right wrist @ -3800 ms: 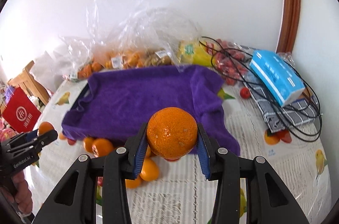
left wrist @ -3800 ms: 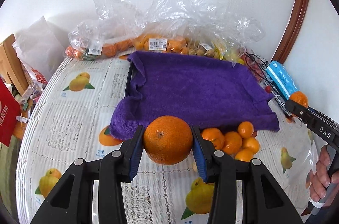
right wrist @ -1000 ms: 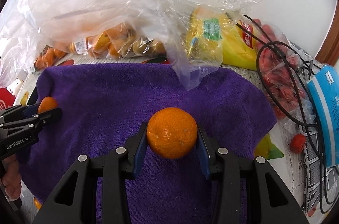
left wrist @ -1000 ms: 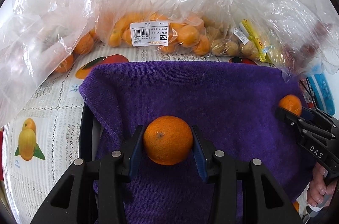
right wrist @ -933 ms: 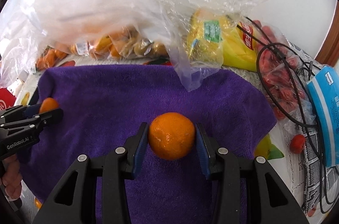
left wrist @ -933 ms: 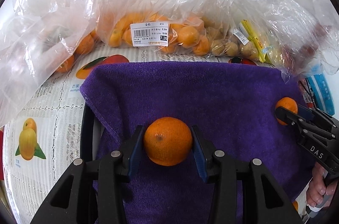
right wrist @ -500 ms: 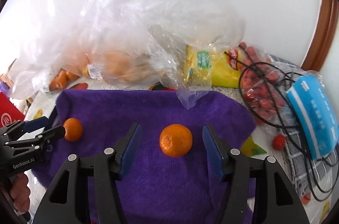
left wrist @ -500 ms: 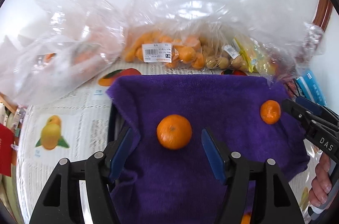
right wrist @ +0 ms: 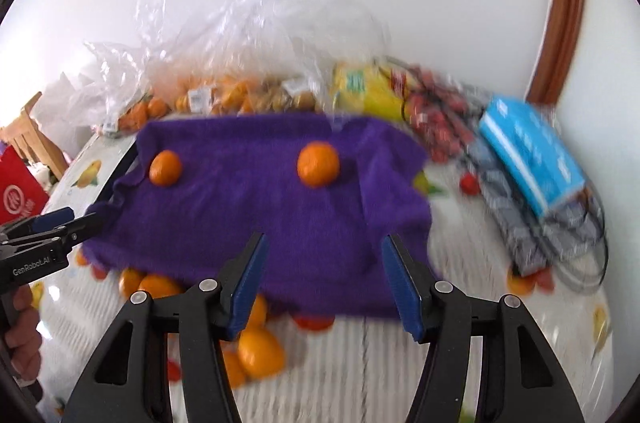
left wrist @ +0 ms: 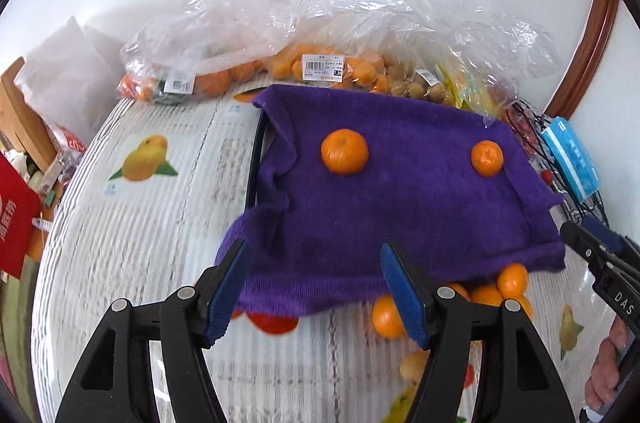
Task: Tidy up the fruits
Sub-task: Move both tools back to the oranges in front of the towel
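Note:
A purple towel (left wrist: 400,207) (right wrist: 248,219) lies draped over a dark tray on the table. Two oranges rest on its far part: a left orange (left wrist: 344,151) (right wrist: 165,168) and a right orange (left wrist: 487,158) (right wrist: 318,164). My left gripper (left wrist: 314,263) hangs open over the towel's near edge with nothing between its blue pads; it also shows at the left of the right wrist view (right wrist: 60,223). My right gripper (right wrist: 326,251) is open and empty too, above the near edge, and its tip (left wrist: 592,251) shows in the left wrist view.
Several loose oranges (left wrist: 512,279) (right wrist: 260,351) lie at the towel's near edge. Clear bags of fruit (left wrist: 320,67) line the wall behind. A blue tissue pack (right wrist: 528,151) and black cables (right wrist: 580,243) sit at the right, a red bag (left wrist: 16,215) at the left.
Both grippers opened and let go of their oranges, which now lie on the towel. Both hands pulled back and upward, away from the bags toward the towel's near edge.

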{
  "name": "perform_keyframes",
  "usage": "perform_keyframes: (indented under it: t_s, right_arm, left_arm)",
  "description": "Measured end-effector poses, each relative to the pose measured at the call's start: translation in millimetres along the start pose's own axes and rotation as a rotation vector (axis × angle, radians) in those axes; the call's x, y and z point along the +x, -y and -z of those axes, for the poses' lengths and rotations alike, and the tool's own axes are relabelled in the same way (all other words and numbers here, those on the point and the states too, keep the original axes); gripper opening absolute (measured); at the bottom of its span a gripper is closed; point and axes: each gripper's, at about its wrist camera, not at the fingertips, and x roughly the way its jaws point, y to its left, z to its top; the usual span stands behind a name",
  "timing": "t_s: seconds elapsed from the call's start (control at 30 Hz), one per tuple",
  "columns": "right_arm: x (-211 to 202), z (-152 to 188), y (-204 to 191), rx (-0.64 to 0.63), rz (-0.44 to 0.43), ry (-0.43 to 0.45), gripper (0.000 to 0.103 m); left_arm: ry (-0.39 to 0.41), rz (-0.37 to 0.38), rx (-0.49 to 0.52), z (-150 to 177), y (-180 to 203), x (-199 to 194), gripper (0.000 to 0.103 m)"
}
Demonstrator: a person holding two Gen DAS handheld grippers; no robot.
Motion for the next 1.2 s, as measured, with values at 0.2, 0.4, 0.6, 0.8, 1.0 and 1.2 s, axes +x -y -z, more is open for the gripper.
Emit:
perform_keyframes:
  t_s: [0.2,0.4,0.6,0.8,1.0,1.2]
  right_arm:
    - [-18.3,31.7,-11.6,-0.042,-0.003,0.003,0.058]
    - [-7.0,56.2,-29.8,-0.073,-0.024,-0.027,0.049]
    - [10.8,63.7,-34.0,-0.043,-0.047,-0.067,0.038]
    - [14.8,63.7,-23.4,-0.028,-0.08,-0.113,0.037]
    - [16.0,67.3,-23.5,-0.047,-0.083,-0.116,0.037]
    - [26.2,65.1,-24.4,-0.042,-0.111,-0.108,0.037]
  left_arm:
    - [-0.013,0.011,-0.023,28.3,-11.5,-14.6,0.066]
    - [-0.032,0.01,-0.039,54.6,-28.7,-18.9,0.066]
    - [-0.054,-0.006,-0.062,69.0,-46.5,-19.3,0.066]
    - [-0.05,-0.001,-0.069,70.0,-50.8,-21.9,0.066]
    - [-0.039,0.019,-0.07,68.0,-46.8,-22.5,0.066]
    - [-0.051,0.019,-0.047,69.3,-40.8,-19.0,0.066]
